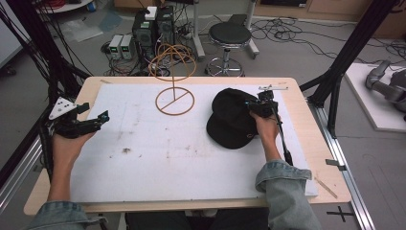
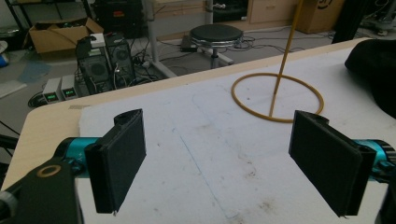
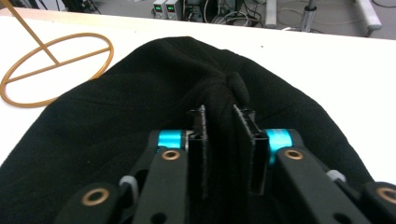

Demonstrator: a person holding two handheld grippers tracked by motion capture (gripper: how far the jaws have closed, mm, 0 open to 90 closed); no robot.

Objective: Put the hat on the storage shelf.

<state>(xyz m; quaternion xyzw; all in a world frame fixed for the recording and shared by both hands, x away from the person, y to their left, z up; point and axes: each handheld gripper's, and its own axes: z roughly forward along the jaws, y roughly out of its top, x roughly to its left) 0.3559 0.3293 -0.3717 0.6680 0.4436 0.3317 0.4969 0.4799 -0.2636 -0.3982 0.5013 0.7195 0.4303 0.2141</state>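
The right gripper (image 3: pixel 219 140) has its jaws drawn narrow on a fold of black fabric pinched up at the crown of the cap (image 3: pixel 140 107), just below the cap's top button; the fabric bunches between the two pads and fills the gap. In the high view that gripper (image 1: pixel 253 106) sits at the cap's (image 1: pixel 230 120) right edge, with the person's right hand (image 1: pixel 265 127) behind it and a cable trailing back over the table (image 1: pixel 306 143) toward the denim sleeve (image 1: pixel 282 184). The cap lies on the white mat (image 1: pixel 143 163) right of centre, crown up, its brim toward the person. Just left of the cap stands a wire stand (image 1: pixel 174 101): a flat ring base on the mat, crossed by a bar, with a thin upright rod rising to looped wire at the top; ring and cap are near each other but apart. The left gripper (image 2: pixel 219 158) has its jaws wide apart with only bare mat between them, and it points toward the ring (image 2: pixel 277 97). In the high view it (image 1: pixel 98 120) hovers at the mat's left edge, held in the left hand (image 1: pixel 67 141), well apart from the cap. Beyond the table a stool (image 1: pixel 230 36) and computer boxes (image 1: pixel 153 28) stand on the floor among cables.
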